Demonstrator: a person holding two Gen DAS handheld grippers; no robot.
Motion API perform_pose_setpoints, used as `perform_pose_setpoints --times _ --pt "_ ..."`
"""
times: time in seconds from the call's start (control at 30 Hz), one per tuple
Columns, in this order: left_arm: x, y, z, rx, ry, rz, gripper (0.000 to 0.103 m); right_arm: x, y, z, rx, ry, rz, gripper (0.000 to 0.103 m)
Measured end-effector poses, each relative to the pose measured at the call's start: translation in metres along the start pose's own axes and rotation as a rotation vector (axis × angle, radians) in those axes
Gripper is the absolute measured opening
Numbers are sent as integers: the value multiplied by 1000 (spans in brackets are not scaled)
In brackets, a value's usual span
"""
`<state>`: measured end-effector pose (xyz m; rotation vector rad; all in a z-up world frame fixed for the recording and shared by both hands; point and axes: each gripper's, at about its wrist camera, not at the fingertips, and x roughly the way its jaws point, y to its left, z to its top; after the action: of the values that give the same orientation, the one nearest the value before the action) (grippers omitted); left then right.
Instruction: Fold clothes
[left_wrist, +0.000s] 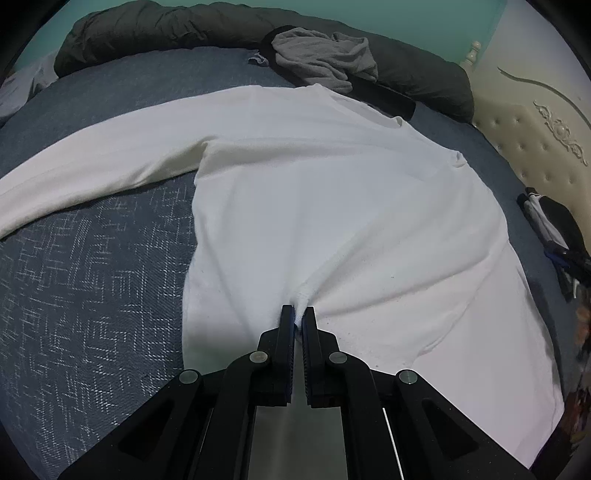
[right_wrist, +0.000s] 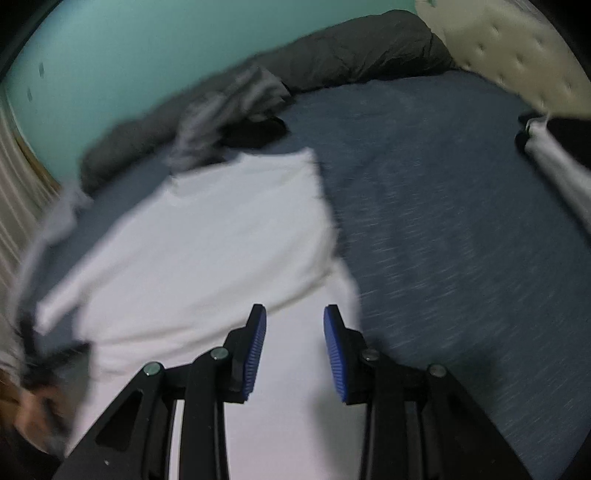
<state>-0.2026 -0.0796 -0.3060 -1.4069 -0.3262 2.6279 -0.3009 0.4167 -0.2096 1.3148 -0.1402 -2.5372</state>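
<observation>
White long-sleeved shirt (left_wrist: 332, 206) spread on blue bedspread (left_wrist: 92, 277), left gripper (left_wrist: 298, 314) pinching its near hem, right gripper (right_wrist: 294, 314) parted, empty, above the shirt's right edge.

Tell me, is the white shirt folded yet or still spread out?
Partly folded. The white shirt has one sleeve stretched out flat across the bed, while the left gripper pinches a bunched edge.

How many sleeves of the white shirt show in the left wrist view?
1: a long sleeve stretched left across the bed. The other may be folded under the white shirt.
</observation>
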Motion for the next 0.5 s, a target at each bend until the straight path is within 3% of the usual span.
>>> perform_pose_setpoints --times 0.17,0.33,0.5 --pt "-10 6 -2 -3 -15 -12 4 42 -2 12 -193 102 -148 32" --pt "-19 16 -2 -28 -26 -25 4 76 1 22 -293 168 -182 35" --pt "-23 29 -1 -64 -42 -13 4 96 -4 31 -274 163 -186 38"
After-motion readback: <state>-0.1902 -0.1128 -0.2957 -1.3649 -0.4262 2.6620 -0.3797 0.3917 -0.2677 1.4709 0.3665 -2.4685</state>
